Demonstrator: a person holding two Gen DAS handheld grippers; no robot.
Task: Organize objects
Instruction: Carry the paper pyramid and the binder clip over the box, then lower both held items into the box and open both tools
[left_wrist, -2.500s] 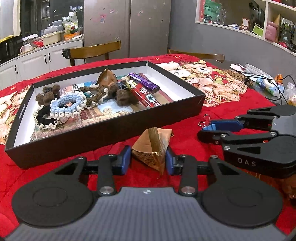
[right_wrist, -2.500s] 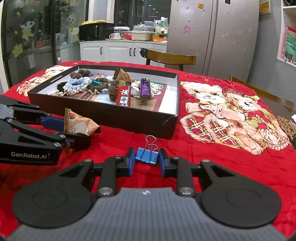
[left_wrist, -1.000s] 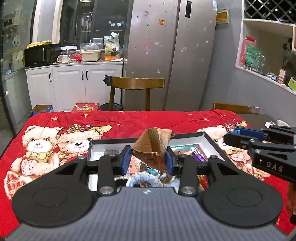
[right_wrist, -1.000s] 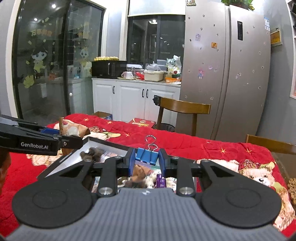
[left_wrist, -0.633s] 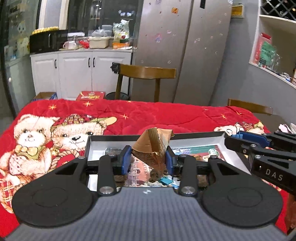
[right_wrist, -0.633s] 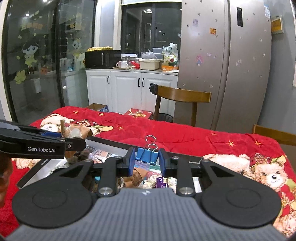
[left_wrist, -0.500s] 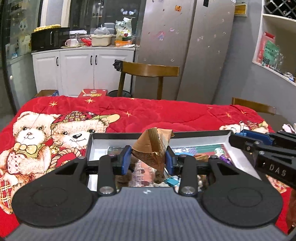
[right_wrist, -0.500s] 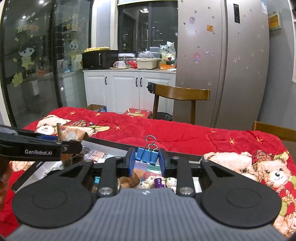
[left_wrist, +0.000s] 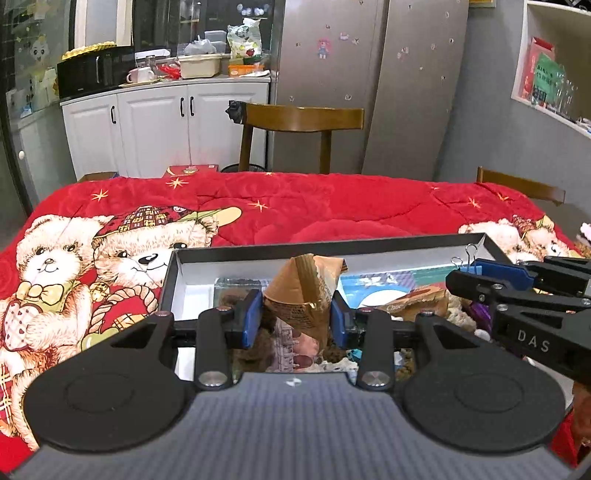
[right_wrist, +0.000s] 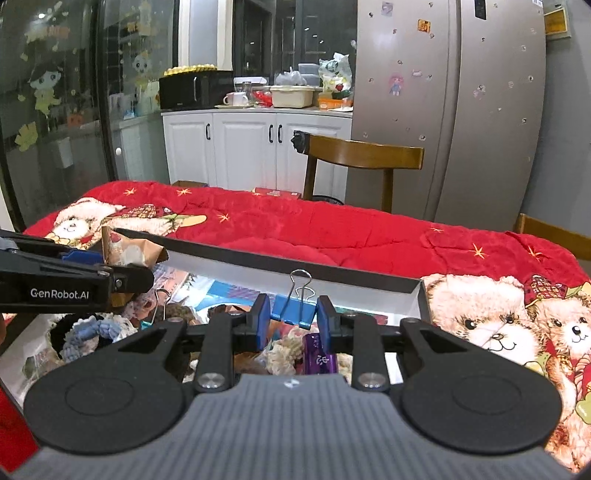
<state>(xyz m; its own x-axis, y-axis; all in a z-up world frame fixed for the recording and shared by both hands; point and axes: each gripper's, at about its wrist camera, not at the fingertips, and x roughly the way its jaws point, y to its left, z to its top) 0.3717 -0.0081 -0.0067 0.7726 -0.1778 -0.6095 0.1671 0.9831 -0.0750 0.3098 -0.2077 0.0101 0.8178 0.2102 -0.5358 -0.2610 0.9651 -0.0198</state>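
My left gripper (left_wrist: 297, 320) is shut on a crumpled brown snack packet (left_wrist: 308, 295) and hangs over the black, white-lined box (left_wrist: 332, 245). From the right wrist view the same packet (right_wrist: 127, 250) shows at the left, held by that gripper (right_wrist: 125, 271). My right gripper (right_wrist: 291, 320) is shut on a blue binder clip (right_wrist: 292, 312), also above the box (right_wrist: 306, 275). The left wrist view catches this gripper (left_wrist: 460, 277) at its right edge, the clip (left_wrist: 491, 268) in its jaws. Inside the box lie scrunchies (right_wrist: 92, 330), a purple packet (right_wrist: 319, 354) and other small items.
A red quilt with teddy bears (left_wrist: 122, 251) covers the table. A wooden chair (left_wrist: 301, 123) stands behind it, another chair back (left_wrist: 521, 188) at the right. White cabinets (left_wrist: 162, 122) and a steel fridge (left_wrist: 369, 74) fill the background.
Both grippers have sunk towards the box and moved over it, each keeping hold of its object. The box now looms larger beneath them.
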